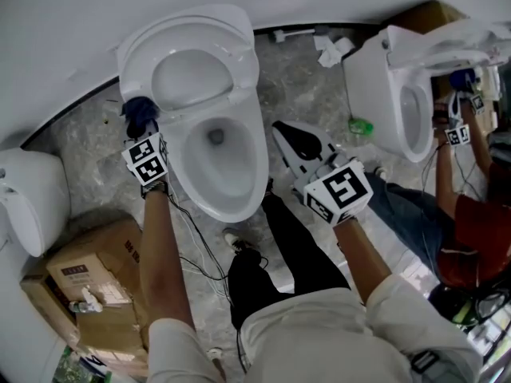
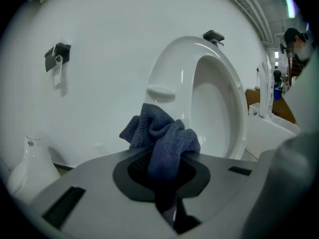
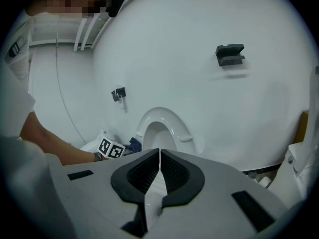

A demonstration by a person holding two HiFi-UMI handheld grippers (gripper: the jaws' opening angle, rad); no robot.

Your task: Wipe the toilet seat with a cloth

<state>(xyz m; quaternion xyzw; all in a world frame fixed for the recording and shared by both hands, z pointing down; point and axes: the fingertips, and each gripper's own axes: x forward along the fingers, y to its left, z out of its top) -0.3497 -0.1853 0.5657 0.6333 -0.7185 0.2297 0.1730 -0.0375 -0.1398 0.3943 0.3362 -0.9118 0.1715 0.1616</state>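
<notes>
A white toilet (image 1: 254, 183) stands in the middle of the head view, its seat (image 1: 137, 56) raised against the wall. My left gripper (image 1: 140, 123) is shut on a bunched dark blue cloth (image 1: 139, 110) just off the left edge of the raised seat. In the left gripper view the cloth (image 2: 163, 138) bulges up from between the jaws, and the seat ring (image 2: 230, 98) stands close behind it. My right gripper (image 1: 292, 144) hangs right of the bowl, shut with nothing in it. In the right gripper view its pads (image 3: 172, 172) meet in front of the seat (image 3: 185, 133).
A second toilet (image 1: 375, 94) stands at the right, where another person (image 1: 467, 222) works with grippers. Cardboard boxes (image 1: 96, 286) lie at lower left beside a white fixture (image 1: 28, 198). A green item (image 1: 361, 125) and cables lie on the stone floor. Dark brackets (image 2: 56, 55) hang on the wall.
</notes>
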